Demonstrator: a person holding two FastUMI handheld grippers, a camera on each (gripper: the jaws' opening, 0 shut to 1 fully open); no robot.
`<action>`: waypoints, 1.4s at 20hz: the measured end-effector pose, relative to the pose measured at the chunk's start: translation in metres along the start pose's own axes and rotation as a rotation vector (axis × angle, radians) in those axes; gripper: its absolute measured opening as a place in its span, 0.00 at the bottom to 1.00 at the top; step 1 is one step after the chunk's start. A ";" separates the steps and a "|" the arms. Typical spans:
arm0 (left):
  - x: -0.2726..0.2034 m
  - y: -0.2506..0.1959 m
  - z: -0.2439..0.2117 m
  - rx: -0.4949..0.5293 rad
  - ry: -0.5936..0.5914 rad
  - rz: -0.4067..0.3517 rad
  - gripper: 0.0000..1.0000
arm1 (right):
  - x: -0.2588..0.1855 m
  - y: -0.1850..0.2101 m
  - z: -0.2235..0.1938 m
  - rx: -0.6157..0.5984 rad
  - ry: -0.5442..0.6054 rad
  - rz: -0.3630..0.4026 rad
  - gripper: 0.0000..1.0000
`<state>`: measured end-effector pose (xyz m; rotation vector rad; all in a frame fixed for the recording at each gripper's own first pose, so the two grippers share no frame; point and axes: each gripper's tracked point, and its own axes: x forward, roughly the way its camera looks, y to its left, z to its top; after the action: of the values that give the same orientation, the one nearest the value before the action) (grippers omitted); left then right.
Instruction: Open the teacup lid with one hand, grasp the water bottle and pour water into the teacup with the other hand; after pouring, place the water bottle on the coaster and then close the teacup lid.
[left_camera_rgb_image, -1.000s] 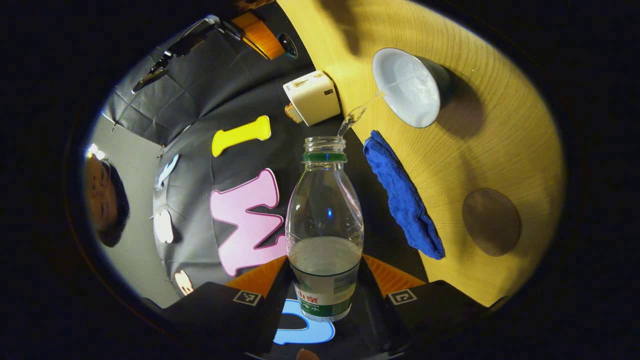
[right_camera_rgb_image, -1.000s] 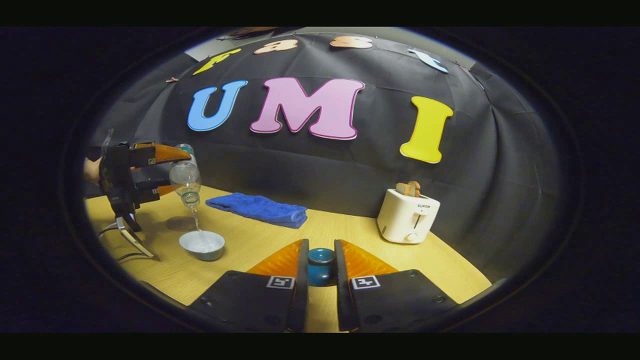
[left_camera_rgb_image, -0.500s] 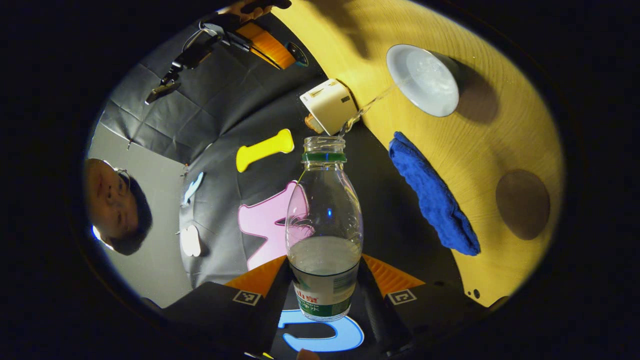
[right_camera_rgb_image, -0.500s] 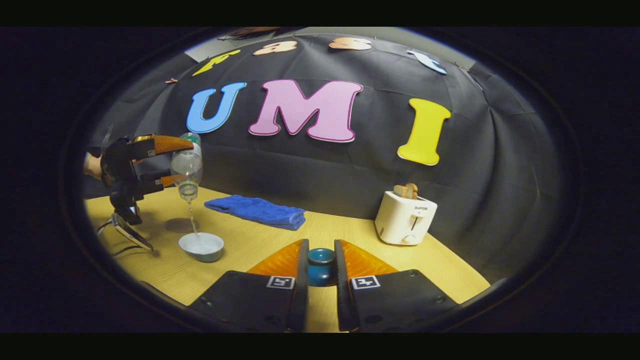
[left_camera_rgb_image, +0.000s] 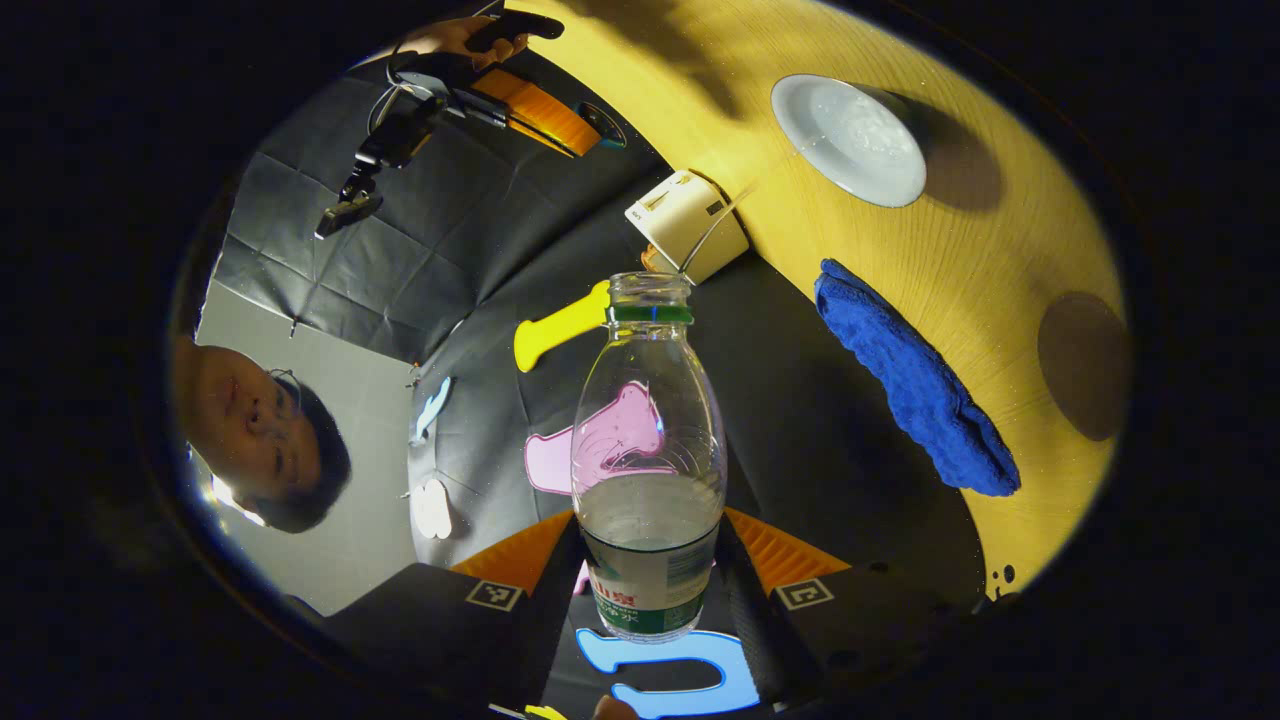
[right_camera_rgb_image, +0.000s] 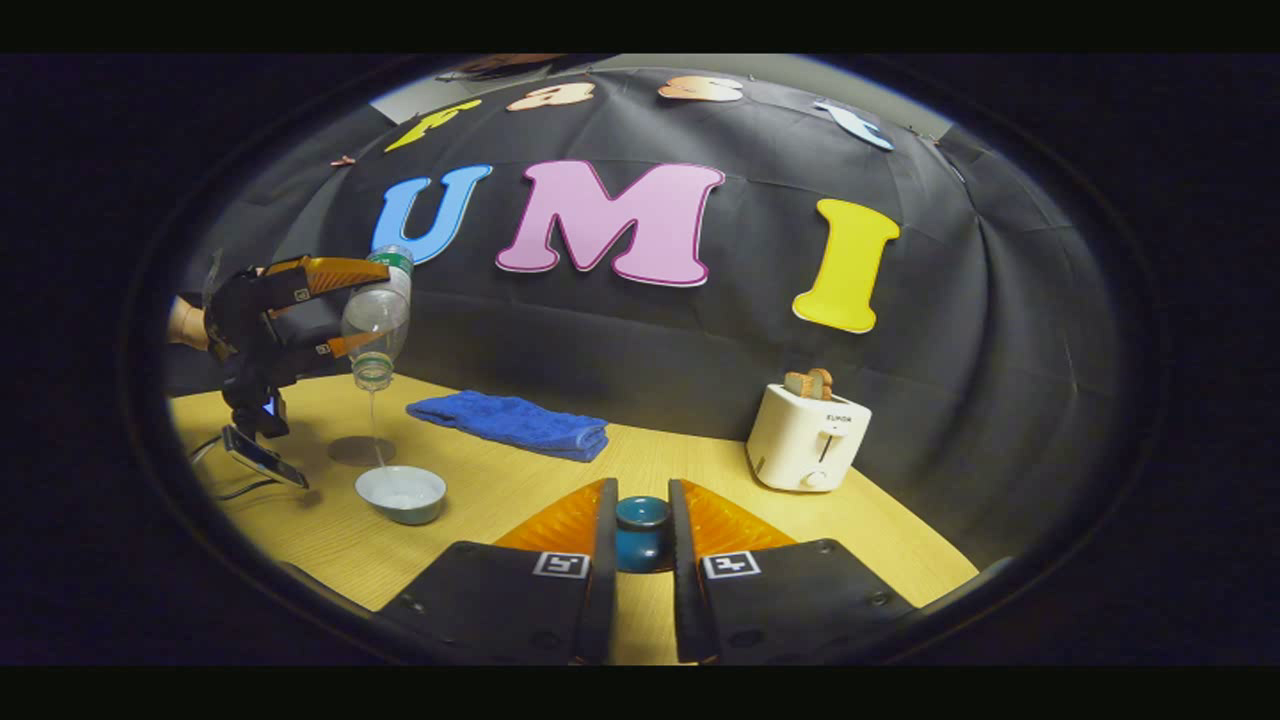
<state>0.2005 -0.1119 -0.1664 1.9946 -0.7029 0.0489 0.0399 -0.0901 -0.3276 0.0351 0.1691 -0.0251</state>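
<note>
My left gripper (left_camera_rgb_image: 650, 540) is shut on a clear water bottle (left_camera_rgb_image: 650, 450), part full and uncapped. The bottle is tipped mouth-down, and a thin stream of water runs from it toward the pale open teacup (left_camera_rgb_image: 848, 140) on the wooden table. In the right gripper view the same bottle (right_camera_rgb_image: 376, 318) hangs in the left gripper (right_camera_rgb_image: 378, 305) above the teacup (right_camera_rgb_image: 402, 493). The round brown coaster (right_camera_rgb_image: 360, 450) lies just behind the cup. My right gripper (right_camera_rgb_image: 640, 512) is shut on the teal lid's knob (right_camera_rgb_image: 641, 530), held low over the table (right_camera_rgb_image: 480, 500).
A folded blue towel (right_camera_rgb_image: 510, 422) lies along the back of the table. A white toaster (right_camera_rgb_image: 808, 440) with bread in it stands at the right. Cables (right_camera_rgb_image: 225, 480) trail on the table's left edge. A person's face is in the left gripper view.
The left gripper has lifted the bottle higher above the teacup and the stream has thinned. The right gripper with the lid has stayed put.
</note>
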 end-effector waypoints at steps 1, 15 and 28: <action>0.002 0.001 0.000 0.000 -0.007 0.005 0.76 | 0.000 0.001 0.000 -0.001 0.000 0.000 0.31; -0.013 -0.044 -0.028 -0.529 0.247 -0.228 0.77 | 0.003 0.007 0.000 0.012 0.008 -0.004 0.31; -0.037 -0.071 0.014 -2.048 0.592 -0.253 0.76 | 0.010 0.031 0.004 0.032 0.015 0.035 0.26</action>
<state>0.2015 -0.0819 -0.2417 0.0114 0.0986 -0.1698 0.0511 -0.0591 -0.3243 0.0701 0.1832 0.0070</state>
